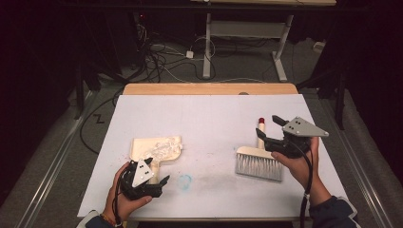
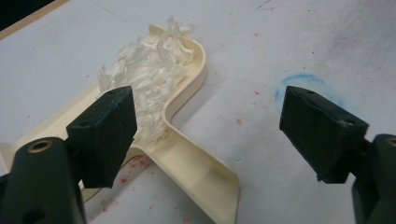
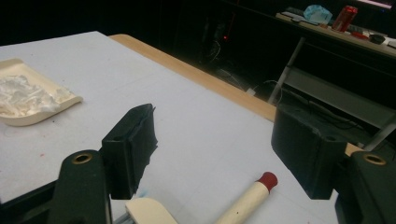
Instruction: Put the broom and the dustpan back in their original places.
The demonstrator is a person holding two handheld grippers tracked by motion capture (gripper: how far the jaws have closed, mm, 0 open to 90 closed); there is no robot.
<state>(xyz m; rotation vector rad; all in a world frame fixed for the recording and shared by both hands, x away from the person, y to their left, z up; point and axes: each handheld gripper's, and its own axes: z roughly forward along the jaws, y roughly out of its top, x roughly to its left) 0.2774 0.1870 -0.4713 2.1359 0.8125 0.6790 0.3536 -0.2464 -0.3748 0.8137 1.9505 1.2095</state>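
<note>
High view: a person stands at the near edge of the desk (image 1: 209,114), a hand-held gripper in each hand, dustpan on their left and brush on their right
Dustpan: the cream dustpan (image 1: 152,151) lies flat on the white sheet, a heap of white shreds (image 1: 164,148) in its tray, handle pointing back toward the person
Left hand-held gripper: the left hand-held gripper (image 1: 153,183) sits just at the near end of that handle, jaws spread wide, holding nothing; in the left gripper view the dustpan handle (image 2: 196,172) runs up between the jaws from below
Brush: the brush (image 1: 259,161) lies near the right side, bristles toward the person, its cream handle (image 3: 245,200) with the red tip running away from them
Right hand-held gripper: the right hand-held gripper (image 1: 273,130) hovers just over the brush handle, jaws apart, empty
Key relation: each tool's handle lies lengthwise in line with the nearer gripper, so I'd judge each hand takes its own
</note>
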